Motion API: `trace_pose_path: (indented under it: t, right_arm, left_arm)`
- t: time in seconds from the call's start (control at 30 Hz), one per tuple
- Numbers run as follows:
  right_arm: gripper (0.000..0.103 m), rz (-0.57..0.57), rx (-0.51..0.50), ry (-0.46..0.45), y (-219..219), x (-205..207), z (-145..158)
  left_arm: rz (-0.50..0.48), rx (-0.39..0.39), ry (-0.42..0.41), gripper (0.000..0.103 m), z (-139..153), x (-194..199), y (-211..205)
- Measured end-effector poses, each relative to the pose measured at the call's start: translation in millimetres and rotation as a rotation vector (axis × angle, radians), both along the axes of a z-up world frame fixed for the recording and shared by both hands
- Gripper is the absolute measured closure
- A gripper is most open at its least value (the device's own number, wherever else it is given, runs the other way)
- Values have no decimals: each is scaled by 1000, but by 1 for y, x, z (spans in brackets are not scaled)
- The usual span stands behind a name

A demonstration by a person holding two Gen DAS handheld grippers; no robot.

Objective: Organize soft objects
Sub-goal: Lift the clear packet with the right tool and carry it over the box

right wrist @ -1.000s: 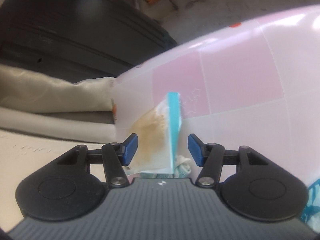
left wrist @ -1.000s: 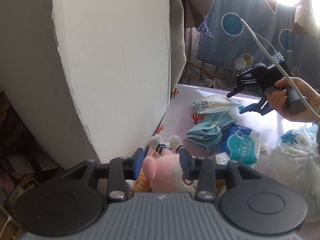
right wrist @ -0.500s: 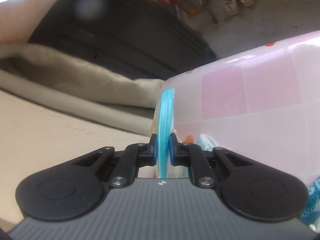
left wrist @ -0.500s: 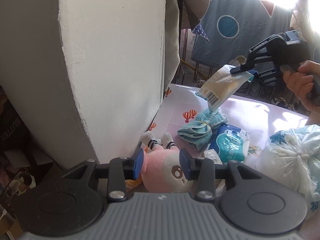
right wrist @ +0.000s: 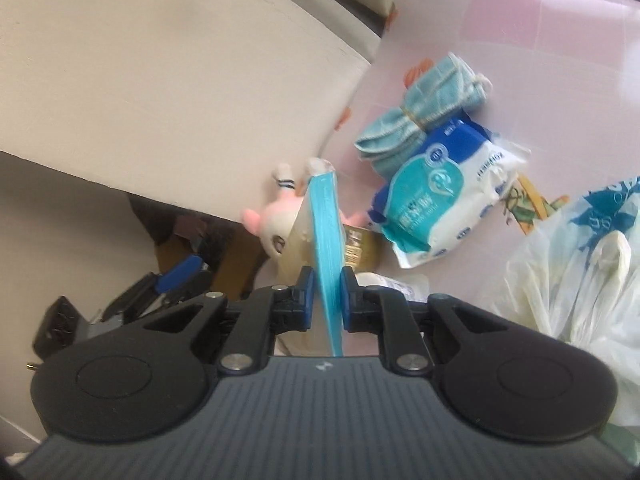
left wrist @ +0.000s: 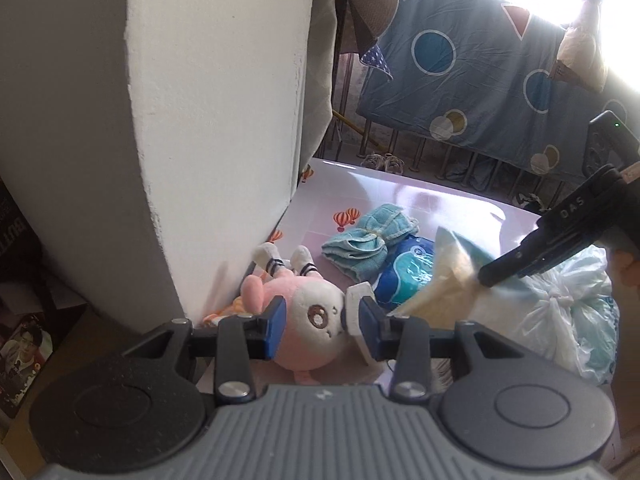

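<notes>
- Right gripper (right wrist: pixel 325 294): pads pinch the blue sealed edge of a flat clear packet (right wrist: pixel 320 240) with pale tan contents; the jaws are easing apart slightly, though the edge remains between and against the pads. The packet hangs clear of the table, likely gripped by its stiff seam because the body is limp.
- Left gripper (left wrist: pixel 320 330): jaws part-way apart, nothing visibly pressed between them; the plush toy (left wrist: pixel 308 320) sits in line with the gap but lies on the table below (contact cannot be confirmed).
- Plush toy: pink and white, lying at the table's near edge against the white pillar (left wrist: pixel 216 120), feet pointing away.
- Blue towel bundle (right wrist: pixel 424 108): folded, tied at the middle, on the pink tablecloth (right wrist: pixel 520 40), touching the tissue pack.
- Tissue pack (right wrist: pixel 440 184): blue-and-white soft wrapper, sealed, lying flat beside the towel.
- Plastic bag (right wrist: pixel 580 264): translucent, knotted shut at the handles, holding soft pale contents (not identifiable), at the table's right.
- Status, as judged: items remain loose on the table; no sorting container is visible.
</notes>
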State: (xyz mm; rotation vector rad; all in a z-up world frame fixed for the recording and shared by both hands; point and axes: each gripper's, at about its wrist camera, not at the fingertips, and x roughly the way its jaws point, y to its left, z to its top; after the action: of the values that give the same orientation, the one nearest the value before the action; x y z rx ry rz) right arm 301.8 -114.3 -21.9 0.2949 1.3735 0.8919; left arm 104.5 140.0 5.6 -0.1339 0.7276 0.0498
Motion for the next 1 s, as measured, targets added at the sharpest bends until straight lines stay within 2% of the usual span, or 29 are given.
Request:
trace_pose_path:
  t: [0.07, 0.23, 0.3, 0.4, 0.5, 0.63, 0.8, 0.93, 1.0]
  right_arm:
    - [87, 31, -55, -42, 8, 0, -6]
    - [86, 27, -70, -83, 6, 7, -3]
    - [86, 1, -50, -66, 1, 10, -6]
    - [86, -38, -21, -53, -8, 5, -12]
    - [87, -96, 27, -43, -18, 0, -17]
    - [92, -172, 95, -60, -38, -11, -4]
    - [94, -298, 161, -114, -94, -33, 31]
    - [94, -444, 197, -216, -175, -69, 72]
    - [94, -521, 183, -288, -218, -91, 92]
  left_arm:
    - [-19, -12, 4, 62, -5, 7, -7]
    - [-97, -21, 25, 62, -17, 29, -26]
    - [-110, -21, 46, 63, -21, 34, -32]
    - [-130, -72, 60, 62, -27, 31, -36]
    - [-128, -73, 88, 62, -32, 28, -41]
    - [-129, -87, 65, 62, -20, 20, -43]
    - [-146, -83, 0, 58, 4, 9, -52]
    - [-165, -89, -19, 57, 15, 5, -63]
    - [-175, -93, -18, 57, 17, 5, -69]
